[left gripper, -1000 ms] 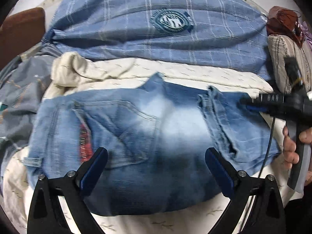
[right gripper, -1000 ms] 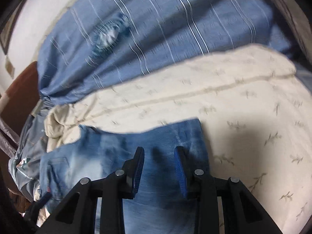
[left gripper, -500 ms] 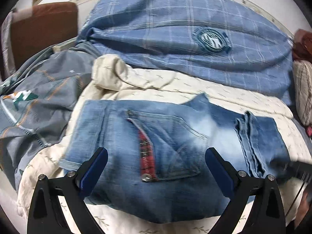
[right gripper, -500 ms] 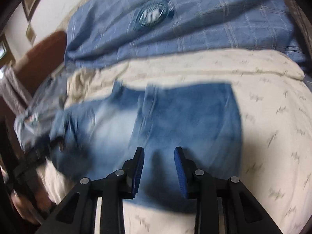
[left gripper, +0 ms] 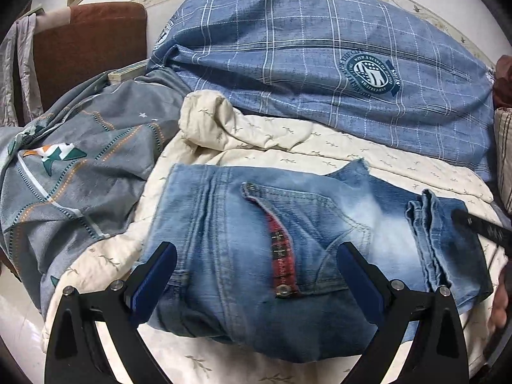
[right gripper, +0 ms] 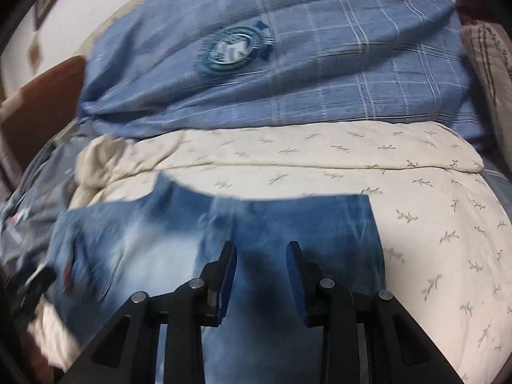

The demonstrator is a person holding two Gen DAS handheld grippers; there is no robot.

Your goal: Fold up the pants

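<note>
Faded blue jeans (left gripper: 288, 240) lie folded on the cream quilt (left gripper: 272, 140), back pocket and a red plaid strip facing up, leg hems stacked at the right. My left gripper (left gripper: 256, 275) is wide open and empty above the jeans' near edge. In the right wrist view the jeans (right gripper: 288, 224) lie under my right gripper (right gripper: 260, 275), whose jaws stand partly open with nothing between them. The right gripper's black body shows at the right edge of the left wrist view (left gripper: 480, 227).
A blue plaid pillow (left gripper: 320, 57) with a round badge lies behind the jeans. A grey patterned blanket (left gripper: 80, 166) is bunched at the left. A brown headboard (left gripper: 86, 41) stands at the far left. A striped cushion (right gripper: 486, 64) sits at the right.
The left wrist view has swung left, showing more grey blanket. The right gripper has pulled back from the jeans' right end, so more of the jeans shows. Both jaws keep the same gap.
</note>
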